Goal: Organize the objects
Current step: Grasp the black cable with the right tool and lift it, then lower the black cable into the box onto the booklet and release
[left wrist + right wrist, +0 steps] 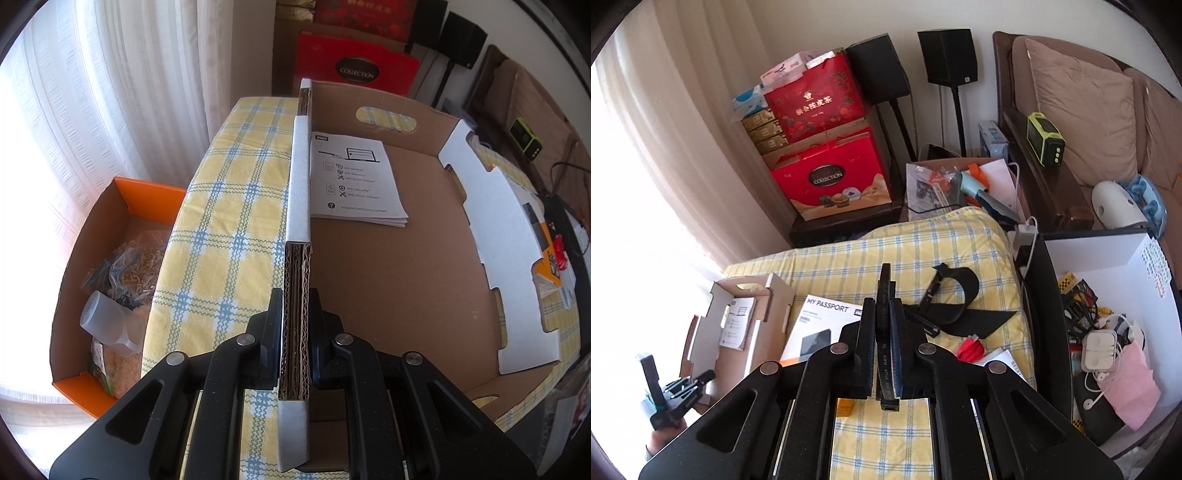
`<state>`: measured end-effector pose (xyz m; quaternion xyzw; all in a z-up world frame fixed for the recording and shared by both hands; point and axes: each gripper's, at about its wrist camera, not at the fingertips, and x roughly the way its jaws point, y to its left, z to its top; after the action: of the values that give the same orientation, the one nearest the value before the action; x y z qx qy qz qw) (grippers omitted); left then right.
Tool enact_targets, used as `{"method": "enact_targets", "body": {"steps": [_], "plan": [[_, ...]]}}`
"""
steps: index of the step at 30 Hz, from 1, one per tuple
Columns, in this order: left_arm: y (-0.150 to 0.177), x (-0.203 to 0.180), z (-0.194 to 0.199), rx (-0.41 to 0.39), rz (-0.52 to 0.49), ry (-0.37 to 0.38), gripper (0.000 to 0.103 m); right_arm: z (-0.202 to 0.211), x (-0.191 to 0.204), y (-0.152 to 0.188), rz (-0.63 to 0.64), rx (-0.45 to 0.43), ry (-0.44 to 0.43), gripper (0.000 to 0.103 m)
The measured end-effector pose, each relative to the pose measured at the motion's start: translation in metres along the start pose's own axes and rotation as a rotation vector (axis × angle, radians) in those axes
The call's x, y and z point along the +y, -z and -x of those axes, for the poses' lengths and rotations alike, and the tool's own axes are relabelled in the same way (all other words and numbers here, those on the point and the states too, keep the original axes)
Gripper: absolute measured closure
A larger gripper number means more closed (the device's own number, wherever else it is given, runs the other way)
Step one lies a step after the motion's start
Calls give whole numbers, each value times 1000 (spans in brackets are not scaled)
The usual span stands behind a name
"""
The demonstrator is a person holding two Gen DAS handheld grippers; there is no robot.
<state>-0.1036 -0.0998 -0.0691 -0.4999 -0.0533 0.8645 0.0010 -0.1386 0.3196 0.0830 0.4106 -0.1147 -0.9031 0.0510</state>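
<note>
My left gripper [295, 295] is shut on the corrugated side wall [297, 266] of an open cardboard box [406, 277] that rests on a yellow plaid cloth. A white WD leaflet [354, 177] lies inside the box. In the right wrist view, my right gripper [884, 306] hangs above the cloth, shut on a black flat cable [885, 280] that stands up between its fingers, its plug [889, 406] showing below. The same box [701, 332] sits at lower left there, with the left gripper [701, 380] held by a hand.
On the cloth lie a white My Passport carton [820, 325], a black strap [956, 302] and a small red item [971, 349]. A white bin [1108, 251] of cables and earphones stands at right. An orange box [122, 195] with bags sits on the floor at left.
</note>
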Motion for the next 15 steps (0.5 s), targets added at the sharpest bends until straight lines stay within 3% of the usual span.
{"method": "enact_targets", "body": {"steps": [8,15], "plan": [[0,2,0,3,12,12,93,3,71,-13,110,0,-103,97],[-1,2,0,3,11,12,93,-22,151,-11,205,42,-214,97]]}}
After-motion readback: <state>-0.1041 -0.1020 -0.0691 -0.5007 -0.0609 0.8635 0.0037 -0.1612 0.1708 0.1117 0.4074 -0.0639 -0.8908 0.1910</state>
